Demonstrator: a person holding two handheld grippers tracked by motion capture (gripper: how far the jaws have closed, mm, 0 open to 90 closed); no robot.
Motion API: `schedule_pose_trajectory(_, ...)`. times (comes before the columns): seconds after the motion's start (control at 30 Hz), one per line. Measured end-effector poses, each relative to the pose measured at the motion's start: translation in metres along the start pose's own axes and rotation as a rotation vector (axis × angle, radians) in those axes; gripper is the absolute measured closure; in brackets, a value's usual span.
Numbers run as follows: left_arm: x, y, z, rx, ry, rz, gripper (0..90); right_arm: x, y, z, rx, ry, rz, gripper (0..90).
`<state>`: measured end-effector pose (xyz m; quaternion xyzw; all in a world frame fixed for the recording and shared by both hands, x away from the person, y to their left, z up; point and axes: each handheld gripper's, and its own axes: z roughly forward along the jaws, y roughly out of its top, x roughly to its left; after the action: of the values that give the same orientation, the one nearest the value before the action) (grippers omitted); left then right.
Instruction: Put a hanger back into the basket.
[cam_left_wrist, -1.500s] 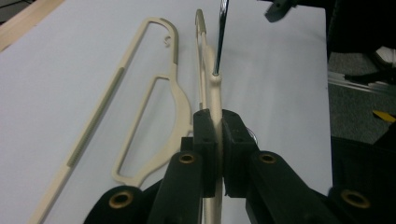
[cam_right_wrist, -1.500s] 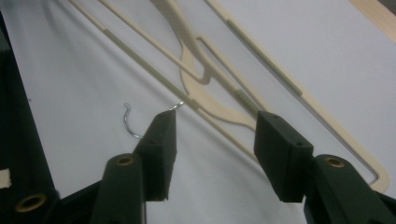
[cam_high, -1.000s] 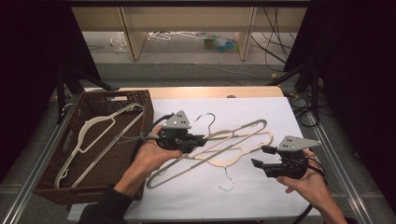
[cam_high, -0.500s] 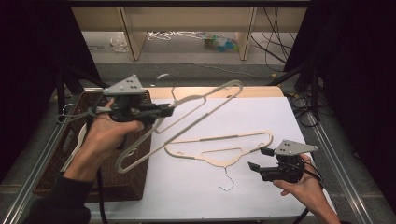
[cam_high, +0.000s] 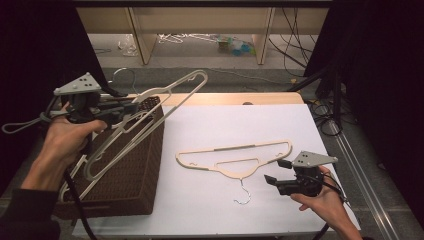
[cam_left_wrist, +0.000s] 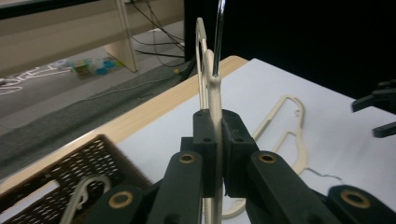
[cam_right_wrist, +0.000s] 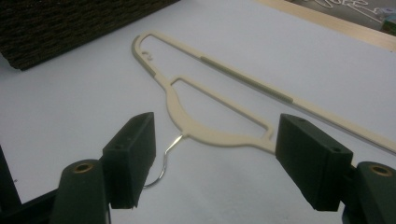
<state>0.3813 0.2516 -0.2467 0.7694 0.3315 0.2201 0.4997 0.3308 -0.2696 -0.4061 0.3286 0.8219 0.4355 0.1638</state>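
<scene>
Left tool (cam_high: 131, 107) swung its hanger (cam_high: 150, 117) over the basket (cam_high: 132, 165) (second hanger (cam_high: 235, 160) lies on the table)

Dim rm, wood shelf unit (cam_high: 200, 30), black curtains (cam_high: 380, 75)

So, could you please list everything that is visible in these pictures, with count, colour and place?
held hanger: one, cream, in the air above the basket, clamped in the left claw
lying hanger: one, cream with metal hook, flat on the white sheet
hangers in basket: at least one, pale, inside the basket
basket: one, dark brown wicker, left part of the table
white sheet: one, covering the table
table: one, light wood edge at the far side
left claw: one, black, shut on the held hanger
right claw: one, black, open, near the lying hanger's hook
</scene>
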Motion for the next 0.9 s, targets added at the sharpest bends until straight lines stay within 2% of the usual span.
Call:
schedule_pose_trajectory(0.03,0.000,0.000,0.000,0.000,0.000,0.000,85.6,0.000,0.000,0.000,0.000,0.000,0.000,29.8)
schedule_pose_trajectory(0.07,0.008,-0.007,-0.004,-0.001,0.025,-0.005,85.6,0.000,-0.001,0.001,0.004,0.001,0.001,29.8)
schedule_pose_trajectory(0.17,0.020,-0.018,-0.008,-0.005,0.059,-0.002,85.6,0.000,-0.001,0.001,0.010,0.003,0.003,29.8)
schedule_pose_trajectory(0.3,0.032,-0.033,-0.014,-0.004,0.080,-0.018,85.6,0.001,-0.001,0.001,0.006,-0.001,0.003,29.8)
schedule_pose_trajectory(0.4,0.039,-0.042,-0.021,-0.015,0.085,-0.022,85.6,0.001,-0.002,0.001,0.013,0.006,0.000,29.8)
schedule_pose_trajectory(0.47,0.044,-0.050,-0.024,-0.021,0.098,-0.039,85.6,0.001,-0.002,0.002,0.015,0.004,0.005,29.8)
schedule_pose_trajectory(0.6,0.053,-0.064,-0.028,-0.007,0.119,-0.048,85.6,0.001,-0.003,0.002,0.020,0.005,0.003,29.8)
schedule_pose_trajectory(0.73,0.062,-0.076,-0.032,-0.018,0.132,-0.057,85.6,0.002,-0.002,0.002,0.021,0.011,0.009,29.8)
schedule_pose_trajectory(0.77,0.063,-0.078,-0.032,-0.020,0.132,-0.056,85.6,0.001,-0.002,0.003,0.018,0.010,-0.003,29.8)
schedule_pose_trajectory(0.9,0.066,-0.087,-0.033,-0.004,0.123,-0.060,85.5,0.001,-0.003,0.003,0.025,0.014,0.002,29.8)
